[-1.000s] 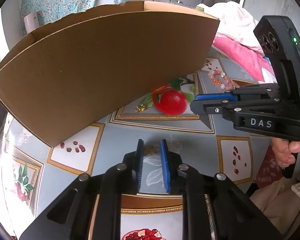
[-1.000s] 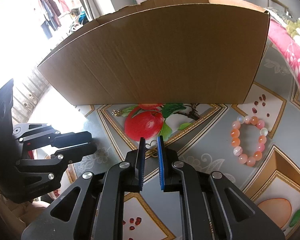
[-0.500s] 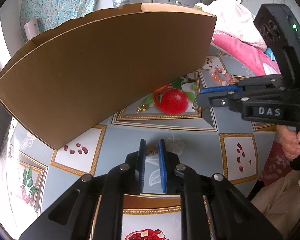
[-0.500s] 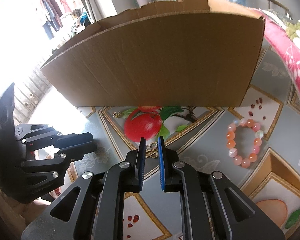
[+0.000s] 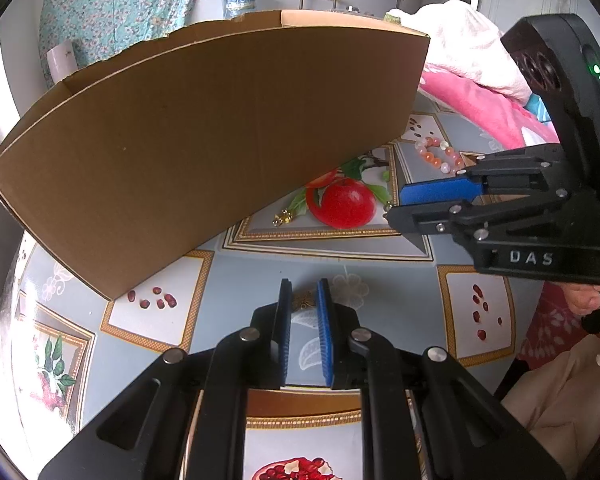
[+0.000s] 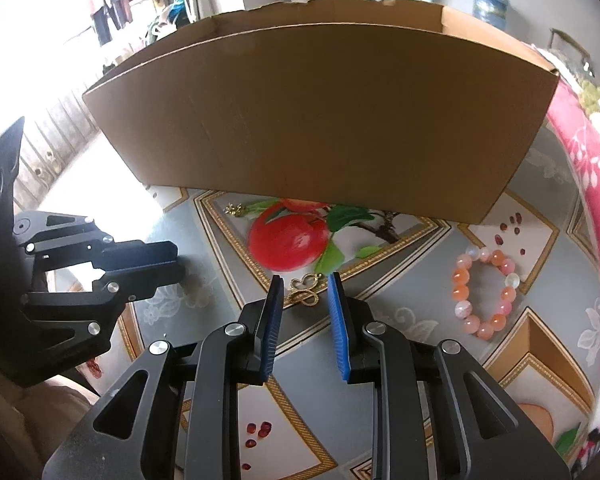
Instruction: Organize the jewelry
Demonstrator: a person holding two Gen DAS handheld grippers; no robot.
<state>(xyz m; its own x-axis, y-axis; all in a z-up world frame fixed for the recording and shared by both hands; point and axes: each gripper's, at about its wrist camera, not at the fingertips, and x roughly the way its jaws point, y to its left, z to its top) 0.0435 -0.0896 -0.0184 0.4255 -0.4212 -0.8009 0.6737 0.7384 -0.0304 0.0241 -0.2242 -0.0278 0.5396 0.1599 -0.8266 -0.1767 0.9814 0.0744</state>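
My left gripper (image 5: 304, 290) is shut on a small bronze flower-shaped piece (image 5: 304, 301) low over the tablecloth. It also shows at the left of the right wrist view as the left gripper (image 6: 178, 262). My right gripper (image 6: 305, 280) has its jaws opening. A gold swirl pendant (image 6: 305, 291) lies on the cloth between the tips, and neither pad touches it. From the left wrist view the right gripper (image 5: 396, 205) reaches in from the right. A gold earring (image 5: 284, 216) lies by the printed apple, close to the cardboard box (image 5: 220, 120).
The open cardboard box (image 6: 320, 120) stands just behind the work spot. An orange and white bead bracelet (image 6: 484, 292) lies to the right on the patterned tablecloth (image 6: 400, 280). Pink bedding (image 6: 588, 184) borders the right side. A hand (image 5: 584, 298) grips the right tool.
The right gripper's jaws have spread apart and the gold swirl pendant now sits free between them. The left jaws closed slightly on the bronze piece. Both hands stayed nearly in place.
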